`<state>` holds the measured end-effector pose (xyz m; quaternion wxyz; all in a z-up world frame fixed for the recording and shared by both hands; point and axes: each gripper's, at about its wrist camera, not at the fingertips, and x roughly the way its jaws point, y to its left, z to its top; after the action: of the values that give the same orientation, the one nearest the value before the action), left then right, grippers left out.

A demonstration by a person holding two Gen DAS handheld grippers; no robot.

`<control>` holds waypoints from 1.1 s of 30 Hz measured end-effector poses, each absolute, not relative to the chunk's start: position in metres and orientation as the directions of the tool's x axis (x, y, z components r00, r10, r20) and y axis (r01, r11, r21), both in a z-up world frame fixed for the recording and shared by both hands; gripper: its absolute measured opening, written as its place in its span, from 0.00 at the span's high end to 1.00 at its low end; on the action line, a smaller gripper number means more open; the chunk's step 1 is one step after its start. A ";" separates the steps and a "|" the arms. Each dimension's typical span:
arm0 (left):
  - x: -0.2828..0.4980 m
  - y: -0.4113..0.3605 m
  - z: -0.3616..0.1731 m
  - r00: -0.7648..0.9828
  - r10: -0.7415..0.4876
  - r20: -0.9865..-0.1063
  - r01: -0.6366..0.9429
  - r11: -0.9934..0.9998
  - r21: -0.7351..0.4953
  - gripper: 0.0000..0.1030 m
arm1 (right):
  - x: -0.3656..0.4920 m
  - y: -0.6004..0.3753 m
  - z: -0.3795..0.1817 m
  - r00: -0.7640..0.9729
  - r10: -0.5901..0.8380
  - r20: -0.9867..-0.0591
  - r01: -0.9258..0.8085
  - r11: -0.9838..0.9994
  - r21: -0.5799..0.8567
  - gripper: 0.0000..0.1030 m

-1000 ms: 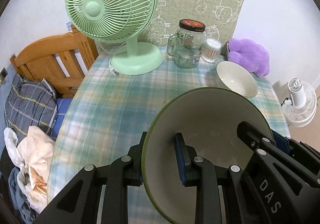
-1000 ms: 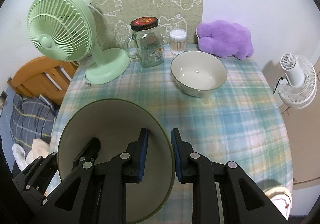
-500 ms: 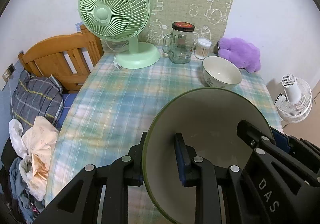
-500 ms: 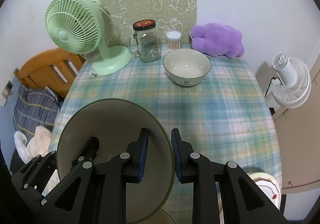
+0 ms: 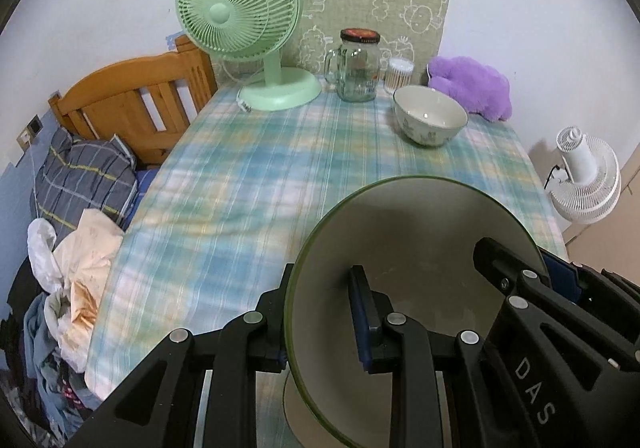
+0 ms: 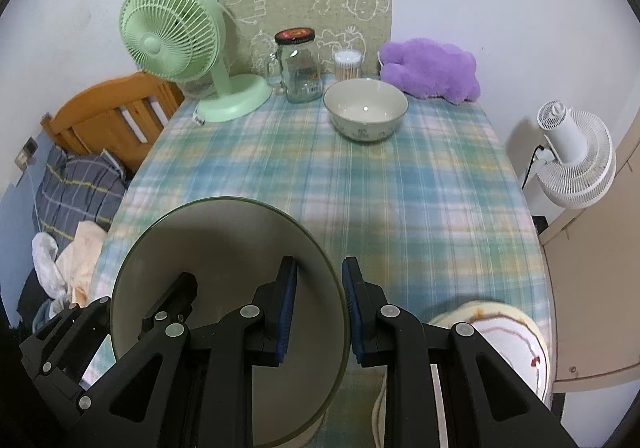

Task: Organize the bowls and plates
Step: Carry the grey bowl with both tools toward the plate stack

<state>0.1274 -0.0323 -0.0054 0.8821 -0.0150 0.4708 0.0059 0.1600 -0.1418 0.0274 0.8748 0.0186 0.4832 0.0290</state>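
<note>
Green-rimmed plate is held tilted above the table's near edge, each hand-held gripper, left and right, clamped on opposite rims. Glazed ceramic is judged stiff, slippery, breakable; rim grips suit.

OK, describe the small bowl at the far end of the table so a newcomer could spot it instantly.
Start at the mint-green desk fan at the back of the plaid-covered table, then pass the lidded glass jar beside it. The small bowl stands upright just in front of the cotton swab tub and the purple plush toy. It is the only open, cream-white dish there, with a faint print outside.
</note>
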 end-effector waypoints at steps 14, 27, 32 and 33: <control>0.095 -0.028 -0.040 0.496 0.006 -0.868 -0.033 0.999 -0.012 0.78 | 0.127 -0.136 -0.009 0.469 0.075 -0.880 -0.051 0.997 0.057 0.74; 0.089 -0.028 -0.051 0.472 0.024 -0.881 -0.019 1.000 0.017 0.78 | 0.121 -0.136 -0.029 0.429 0.082 -0.900 -0.042 0.997 0.070 0.74; 0.085 -0.026 -0.052 0.448 0.040 -0.893 -0.025 0.999 0.032 0.78 | 0.120 -0.134 -0.032 0.408 0.093 -0.908 -0.052 0.996 0.079 0.74; 0.085 -0.026 -0.053 0.445 0.043 -0.894 -0.025 0.999 0.036 0.78 | 0.120 -0.133 -0.034 0.402 0.097 -0.911 -0.054 0.995 0.082 0.74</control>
<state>0.0851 -0.0261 -0.0532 0.8500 0.0084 0.5263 0.0201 0.1204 -0.1333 -0.0335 0.8370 0.0198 0.5451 0.0451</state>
